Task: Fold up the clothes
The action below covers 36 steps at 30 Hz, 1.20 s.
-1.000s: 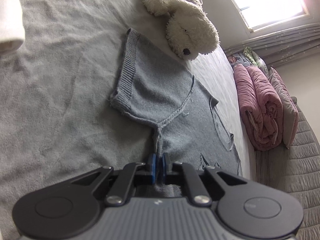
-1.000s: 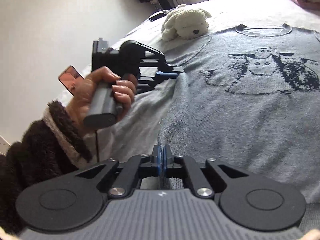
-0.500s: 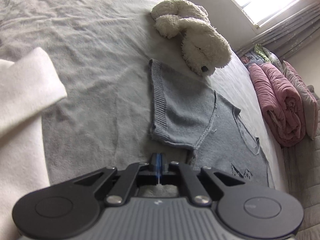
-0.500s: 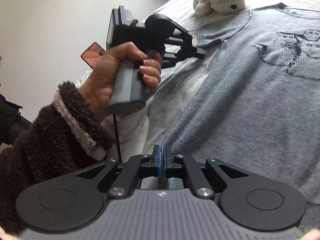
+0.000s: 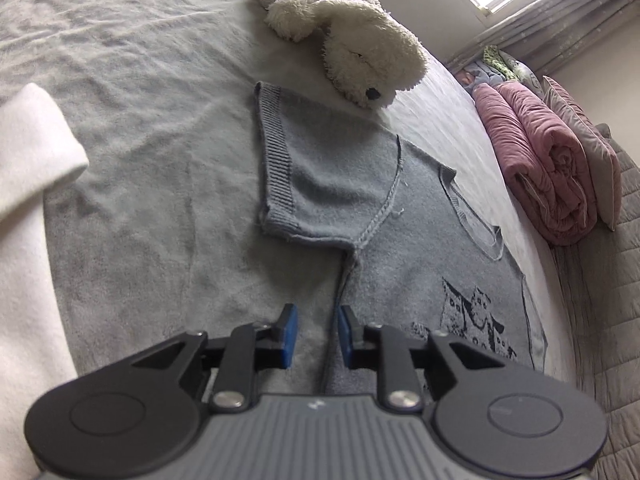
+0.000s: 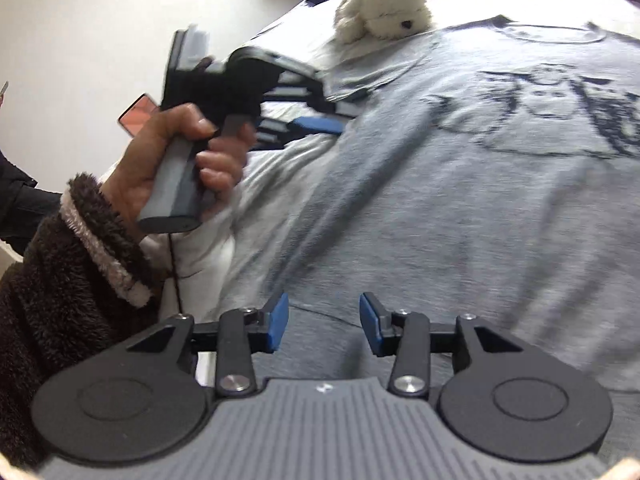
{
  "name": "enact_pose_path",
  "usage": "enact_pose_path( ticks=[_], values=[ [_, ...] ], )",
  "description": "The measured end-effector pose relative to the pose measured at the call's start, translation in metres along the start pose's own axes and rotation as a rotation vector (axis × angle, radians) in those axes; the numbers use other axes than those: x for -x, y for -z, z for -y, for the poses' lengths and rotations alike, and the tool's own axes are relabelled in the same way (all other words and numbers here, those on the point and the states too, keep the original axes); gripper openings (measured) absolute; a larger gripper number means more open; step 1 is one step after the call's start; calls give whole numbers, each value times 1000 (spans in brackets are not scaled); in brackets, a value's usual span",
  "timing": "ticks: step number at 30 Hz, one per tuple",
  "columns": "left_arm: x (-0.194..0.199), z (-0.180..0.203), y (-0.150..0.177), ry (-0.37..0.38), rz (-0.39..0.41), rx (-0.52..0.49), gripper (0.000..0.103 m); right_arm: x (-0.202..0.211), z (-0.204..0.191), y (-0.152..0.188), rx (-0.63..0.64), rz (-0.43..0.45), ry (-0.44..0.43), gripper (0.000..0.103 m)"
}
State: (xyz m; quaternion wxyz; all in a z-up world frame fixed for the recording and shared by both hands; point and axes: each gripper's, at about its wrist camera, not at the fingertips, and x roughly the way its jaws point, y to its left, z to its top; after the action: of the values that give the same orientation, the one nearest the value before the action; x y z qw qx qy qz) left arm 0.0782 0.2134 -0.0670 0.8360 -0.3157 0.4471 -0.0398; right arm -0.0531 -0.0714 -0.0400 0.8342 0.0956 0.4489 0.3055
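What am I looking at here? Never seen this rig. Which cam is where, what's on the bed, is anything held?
There is no robot arm: a person holds a two-finger gripper in each hand, and each gripper carries a fisheye camera that looks along its fingers.

The left camera shows the left gripper over the side seam of a grey sweater that lies spread flat on the bed. A stuffed dog lies by the sleeve, a pink blanket beyond it and some white cloth on the left.

The right camera shows the right gripper above the sweater's lower part, and the person's left hand on the other gripper's handle.

Both grippers have their jaws apart and hold nothing.
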Motion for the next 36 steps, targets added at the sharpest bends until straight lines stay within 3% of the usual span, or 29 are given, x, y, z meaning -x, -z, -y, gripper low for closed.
enact_pose_path(
  ticks=[5,11,18,22,23,26,32,36],
  values=[
    [3,5,15,-11,-25,-63,22,52,64,19,-183,106,197,44],
    [17,6,37,-5,-57,-143,21,112,111,60,-353,247,423,48],
    [33,6,64,26,-95,-192,20,136,137,100,-426,311,593,48],
    [40,13,82,18,-111,-266,18,125,128,105,-346,322,639,50],
    [42,15,87,13,-113,-288,17,121,124,105,-307,316,654,45],
    [48,17,99,-6,-113,-333,6,111,111,103,-211,301,696,7],
    [68,13,106,-28,-67,-329,3,142,102,98,-266,373,793,2],
    [64,10,108,-44,-87,-352,4,141,120,99,-327,322,795,2]
  ],
)
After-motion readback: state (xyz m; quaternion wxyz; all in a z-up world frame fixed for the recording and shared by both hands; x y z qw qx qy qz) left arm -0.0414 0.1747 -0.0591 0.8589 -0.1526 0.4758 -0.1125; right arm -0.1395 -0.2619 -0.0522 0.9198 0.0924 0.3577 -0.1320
